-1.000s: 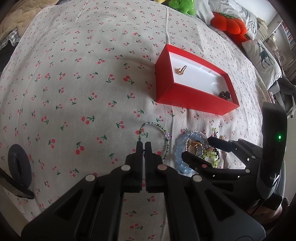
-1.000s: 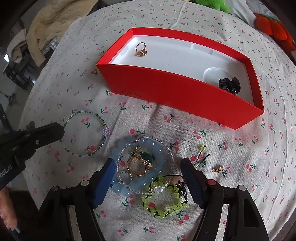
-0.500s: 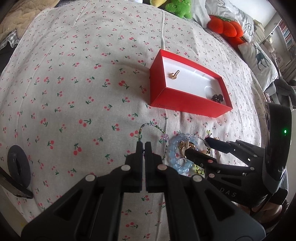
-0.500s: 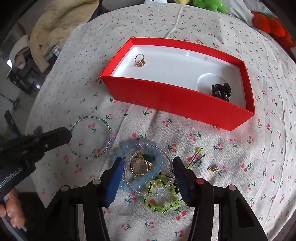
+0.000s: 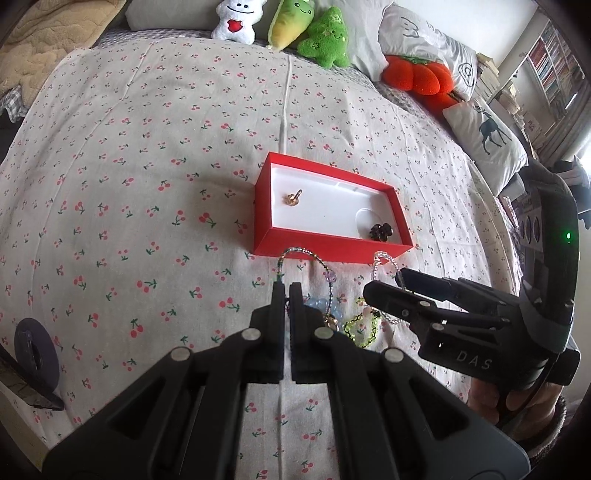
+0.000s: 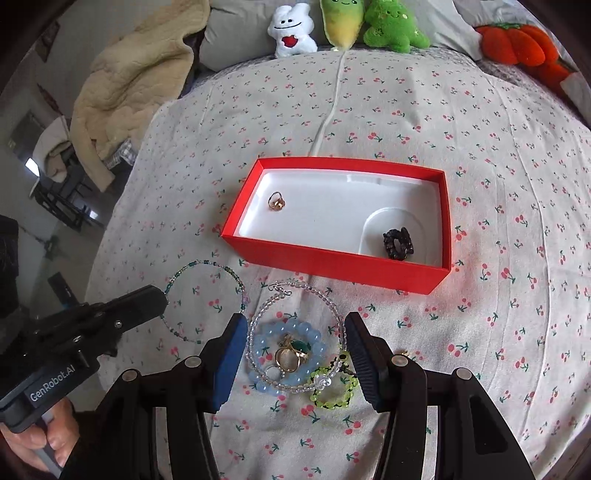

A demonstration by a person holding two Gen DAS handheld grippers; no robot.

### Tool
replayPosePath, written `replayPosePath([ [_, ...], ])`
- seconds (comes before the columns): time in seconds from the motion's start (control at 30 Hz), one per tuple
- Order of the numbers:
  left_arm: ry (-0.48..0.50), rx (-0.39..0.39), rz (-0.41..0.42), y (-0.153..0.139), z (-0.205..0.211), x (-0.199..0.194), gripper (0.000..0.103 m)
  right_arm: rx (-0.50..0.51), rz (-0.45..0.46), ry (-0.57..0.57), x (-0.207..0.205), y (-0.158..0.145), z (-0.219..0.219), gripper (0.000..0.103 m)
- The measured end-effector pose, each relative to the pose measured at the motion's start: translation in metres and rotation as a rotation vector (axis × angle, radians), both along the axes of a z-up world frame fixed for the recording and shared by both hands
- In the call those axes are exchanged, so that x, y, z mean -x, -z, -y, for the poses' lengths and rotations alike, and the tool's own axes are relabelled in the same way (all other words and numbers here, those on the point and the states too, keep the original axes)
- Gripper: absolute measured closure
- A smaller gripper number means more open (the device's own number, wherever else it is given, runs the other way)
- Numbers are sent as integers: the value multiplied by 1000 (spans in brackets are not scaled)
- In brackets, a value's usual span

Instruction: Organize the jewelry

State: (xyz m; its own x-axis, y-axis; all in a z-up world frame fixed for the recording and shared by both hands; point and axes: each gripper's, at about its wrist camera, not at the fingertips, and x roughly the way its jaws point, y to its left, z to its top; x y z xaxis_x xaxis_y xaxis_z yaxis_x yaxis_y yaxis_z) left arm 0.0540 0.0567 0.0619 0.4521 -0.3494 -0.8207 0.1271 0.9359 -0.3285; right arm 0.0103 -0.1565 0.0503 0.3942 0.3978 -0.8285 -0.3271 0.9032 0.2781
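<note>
A red box [image 6: 325,260] with a white liner holds a gold ring [image 6: 276,202] and a black scrunchie-like piece [image 6: 398,244]; the box also shows in the left wrist view [image 5: 325,246]. My left gripper [image 5: 285,290] is shut on a thin green beaded bracelet [image 6: 207,295] and holds it lifted. My right gripper [image 6: 295,332] is open but spread inside a clear beaded bracelet [image 6: 295,332], which hangs lifted around both fingers. Below lie a blue bead bracelet [image 6: 266,380], gold rings [image 6: 290,360] and a lime bracelet [image 6: 332,391].
The cherry-print bedsheet [image 6: 480,184] covers the bed. Plush toys [image 6: 388,26] and pillows [image 5: 484,136] line the far edge. A beige blanket [image 6: 129,85] hangs at the left. A small gold earring [image 6: 402,353] lies right of my right finger.
Both grippers have risen and pulled back from the bed. The green bracelet lifted with the left gripper. The right fingers spread wider and raised the clear bracelet off the pile.
</note>
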Motion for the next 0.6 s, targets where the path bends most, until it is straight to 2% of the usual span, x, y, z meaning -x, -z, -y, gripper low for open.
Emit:
replayPosePath([
  [0.17, -16, 21, 10, -4, 6, -15, 101, -54, 1, 45, -8, -9, 18, 48],
  [0.4, -30, 53, 23, -5, 16, -34, 101, -46, 14, 97, -25, -12, 29, 48],
  [0.6, -53, 82, -1, -3, 13, -33, 101, -23, -16, 30, -15, 3, 18, 47],
])
